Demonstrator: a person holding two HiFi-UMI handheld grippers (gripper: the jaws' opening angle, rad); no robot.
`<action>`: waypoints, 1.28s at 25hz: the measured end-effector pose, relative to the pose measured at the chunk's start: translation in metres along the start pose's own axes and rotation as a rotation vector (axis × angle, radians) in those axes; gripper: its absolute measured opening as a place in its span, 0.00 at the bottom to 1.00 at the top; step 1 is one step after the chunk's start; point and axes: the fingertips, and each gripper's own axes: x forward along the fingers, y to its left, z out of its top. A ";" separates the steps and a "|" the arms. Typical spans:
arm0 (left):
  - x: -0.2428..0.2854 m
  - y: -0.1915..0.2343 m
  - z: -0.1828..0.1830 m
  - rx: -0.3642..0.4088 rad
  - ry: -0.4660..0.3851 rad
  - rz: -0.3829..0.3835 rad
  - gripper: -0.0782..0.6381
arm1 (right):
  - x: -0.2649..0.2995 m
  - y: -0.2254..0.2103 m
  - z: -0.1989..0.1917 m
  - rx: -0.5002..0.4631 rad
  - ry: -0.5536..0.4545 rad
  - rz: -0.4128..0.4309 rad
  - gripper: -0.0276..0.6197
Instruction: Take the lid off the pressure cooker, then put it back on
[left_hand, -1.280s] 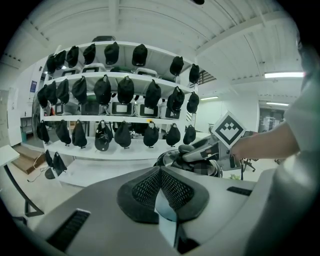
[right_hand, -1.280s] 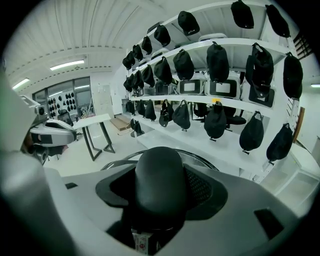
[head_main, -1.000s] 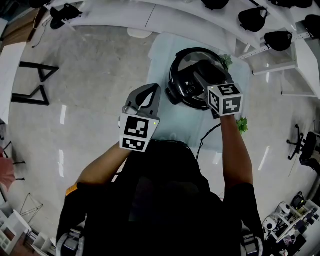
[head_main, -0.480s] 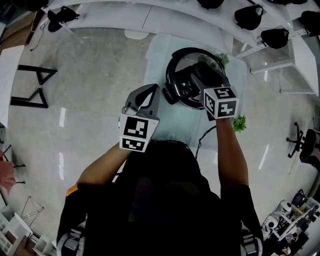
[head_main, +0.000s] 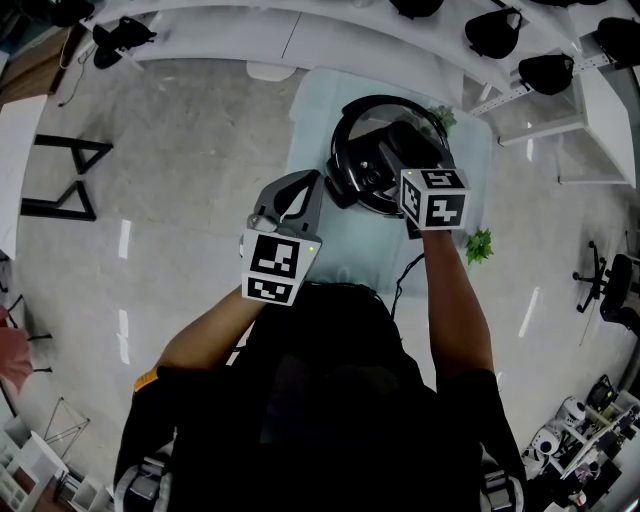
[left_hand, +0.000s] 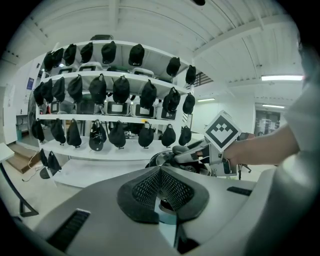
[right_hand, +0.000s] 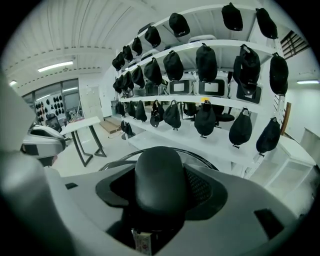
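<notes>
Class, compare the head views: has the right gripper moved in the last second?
Yes. The right gripper, jaws on the lid handle, shifted slightly left, away from the small green plant.

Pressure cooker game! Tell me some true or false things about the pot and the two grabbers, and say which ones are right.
1. The right gripper is shut on the lid's black handle. True.
2. The left gripper grips the lid too. False: its jaws are together with nothing between them, off to the cooker's left.
3. The pressure cooker stands on the floor. False: it stands on a small pale table.
4. Black items hang along the white shelves. True.
</notes>
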 end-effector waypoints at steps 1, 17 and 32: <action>0.000 0.000 0.000 -0.001 -0.001 -0.001 0.12 | 0.001 -0.001 0.001 0.007 0.001 -0.011 0.49; -0.004 0.010 -0.002 0.001 -0.003 -0.028 0.12 | -0.003 -0.007 -0.002 0.140 -0.011 -0.201 0.49; -0.007 0.018 -0.004 0.007 -0.002 -0.055 0.12 | -0.001 -0.019 -0.001 0.251 0.002 -0.291 0.49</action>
